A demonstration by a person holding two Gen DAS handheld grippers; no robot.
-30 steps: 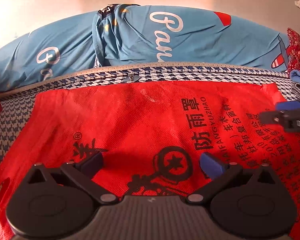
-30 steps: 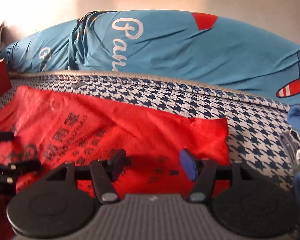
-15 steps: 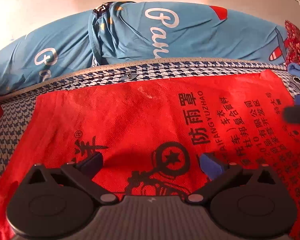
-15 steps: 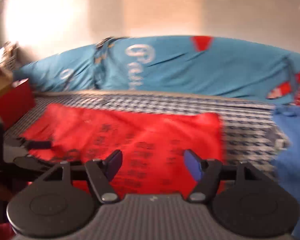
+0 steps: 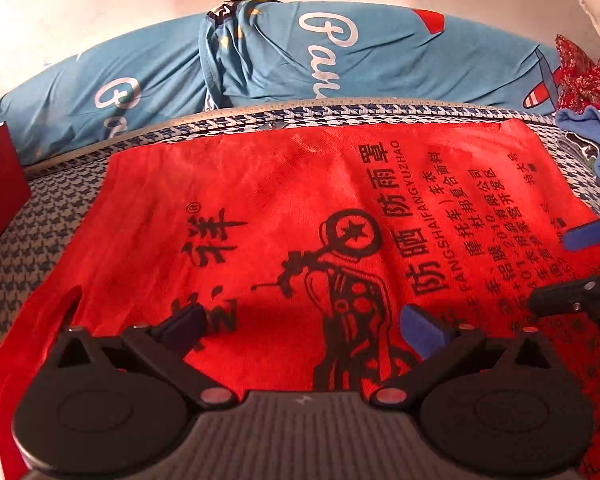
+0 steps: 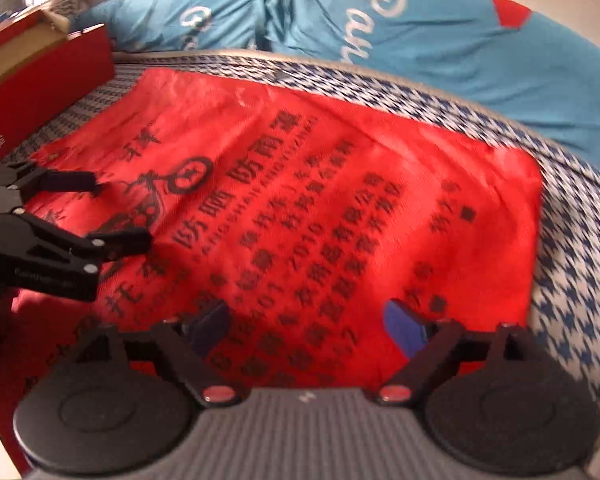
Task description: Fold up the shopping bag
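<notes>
Your red non-woven shopping bag with black printed lettering and a motorcycle drawing [image 5: 300, 208] lies spread flat on the blue-and-white houndstooth-covered bed [image 5: 28, 248], in front of a long blue bolster pillow with white script [image 5: 340, 52]. A red cardboard box [image 6: 40, 88] stands just beside the bag's left end, and a bundle of blue cloth [image 5: 592, 140] lies near its right end.

Progress: judged from the layout, no fold is yet in place. The full printed face is exposed, the far edge runs straight, and the cut-out handle [image 5: 70, 300] at the left end lies open on the mattress. Only the spreading appears complete — every fold remains to be made.

Tool state:
- Left tool [image 5: 304, 328]: jaws spread wide, poised over the motorcycle print near the bag's near edge. No fabric is pinched between the pads.
- Right tool [image 6: 308, 324]: jaws spread and just been opening further, over the columns of small print toward the bag's right end. Nothing lies between the pads except the flat bag beneath them.

Both tools point down at the bag, side by side but apart. Your next action is probably to take an edge with each tool — the thin fabric lies flush, so expect to nip it cleanly off the cover.
</notes>
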